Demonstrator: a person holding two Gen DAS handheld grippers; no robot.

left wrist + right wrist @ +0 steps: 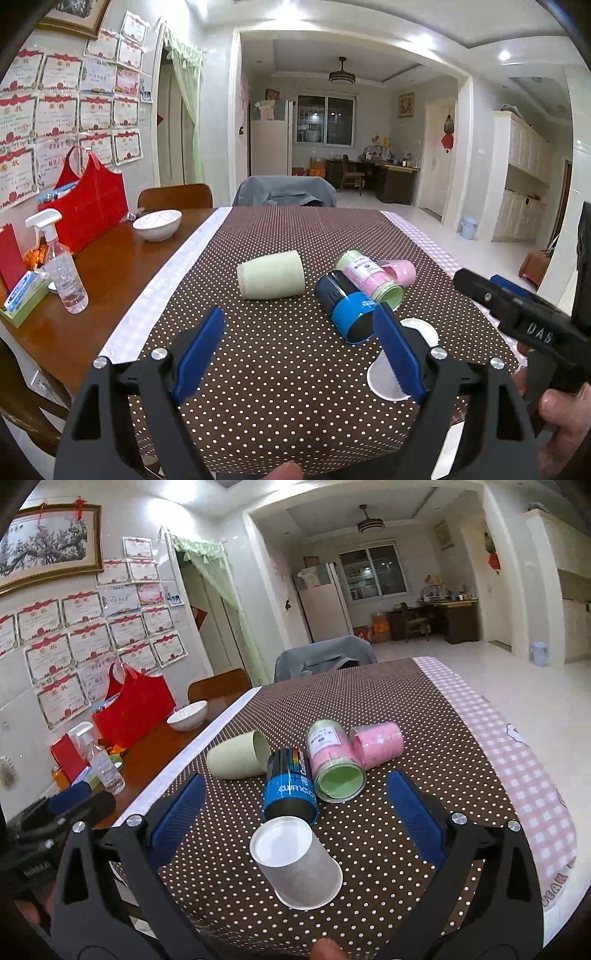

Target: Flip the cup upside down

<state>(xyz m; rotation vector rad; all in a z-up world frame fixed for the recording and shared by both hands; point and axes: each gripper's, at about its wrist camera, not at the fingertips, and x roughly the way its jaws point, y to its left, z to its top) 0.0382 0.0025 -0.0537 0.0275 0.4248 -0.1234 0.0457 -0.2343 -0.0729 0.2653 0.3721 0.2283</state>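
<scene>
My white paper cup sits rim-down, I think, on the brown polka-dot tablecloth; both grippers, left and right, gape wide, holding nothing.

White cup partly hidden behind blue finger; can label text perhaps unreadable.

A white paper cup stands upside down on the dotted tablecloth, base up and rim flat on the cloth, just beside the lying blue can.
</scene>
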